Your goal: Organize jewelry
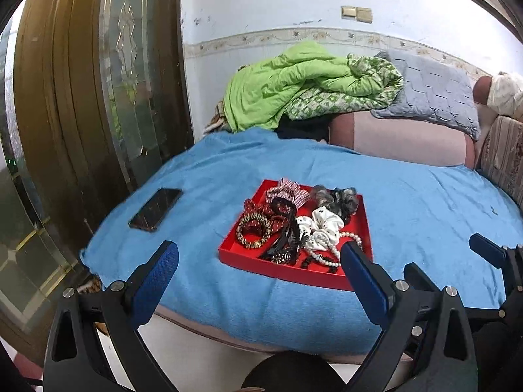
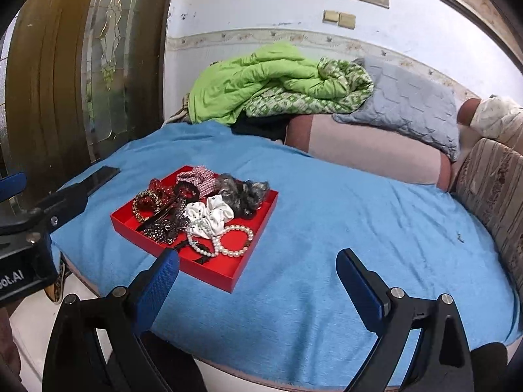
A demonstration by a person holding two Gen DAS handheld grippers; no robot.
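Blue-padded jaws: left gripper (image 1: 260,258) and right gripper (image 2: 258,266) both spread apart, holding nothing.
Jewelry: heaped in red tray (image 2: 209,269) on blue bedspread (image 2: 343,228); pearl strands (image 2: 225,240) nearest right gripper.
Care: strands and scrunchies (image 2: 209,215) overlap, so pinch one piece alone.
Nearby: phone (image 1: 156,209) left of tray, clear.

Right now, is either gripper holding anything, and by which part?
Nothing is held. The left gripper and right gripper are both open, short of the red tray, with only blue cover between their fingers.
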